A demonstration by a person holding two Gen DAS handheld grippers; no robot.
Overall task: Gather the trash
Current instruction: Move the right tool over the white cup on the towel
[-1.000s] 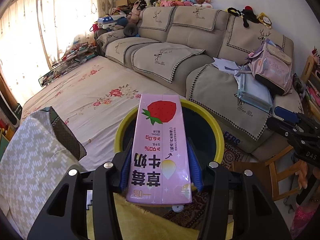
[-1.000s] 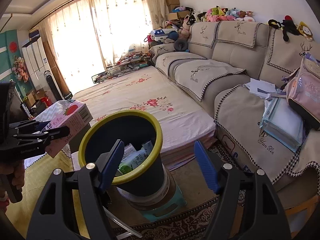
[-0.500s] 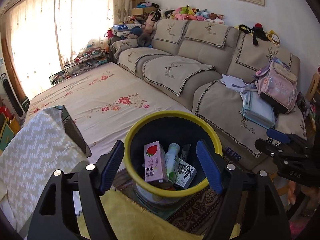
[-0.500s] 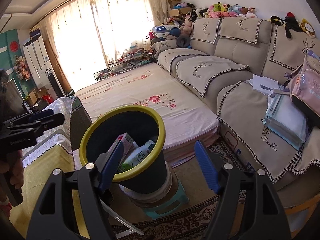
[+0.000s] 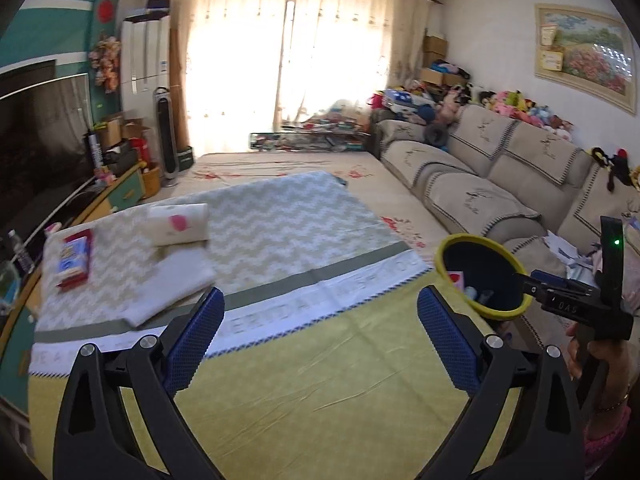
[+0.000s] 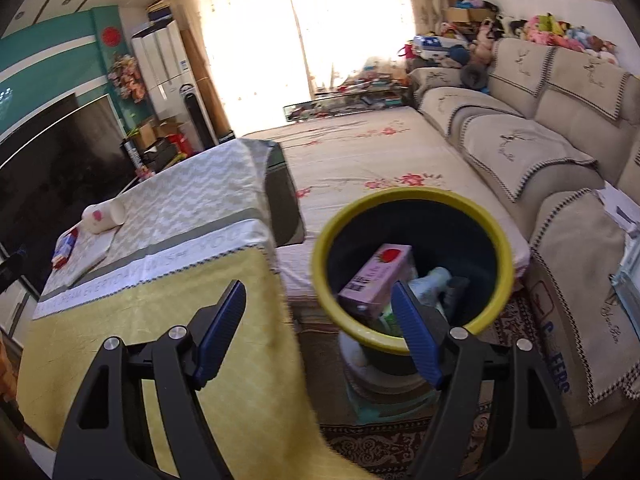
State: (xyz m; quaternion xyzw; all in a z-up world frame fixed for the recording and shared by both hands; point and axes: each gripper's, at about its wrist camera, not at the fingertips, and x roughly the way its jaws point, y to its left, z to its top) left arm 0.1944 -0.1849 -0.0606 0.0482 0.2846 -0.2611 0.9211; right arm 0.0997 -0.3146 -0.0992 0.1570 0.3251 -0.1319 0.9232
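My left gripper (image 5: 316,332) has just been opening; its fingers stand spread and empty over the table (image 5: 320,380). My right gripper (image 6: 318,330) is spread too, empty. The pink milk carton (image 6: 374,280) lies inside the yellow-rimmed bin (image 6: 496,304) beside the table

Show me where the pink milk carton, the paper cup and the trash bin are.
pink milk carton (image 6: 376,280), right wrist view, its top face.
paper cup (image 5: 180,224), left wrist view, its side.
trash bin (image 6: 412,194), right wrist view, its yellow rim.
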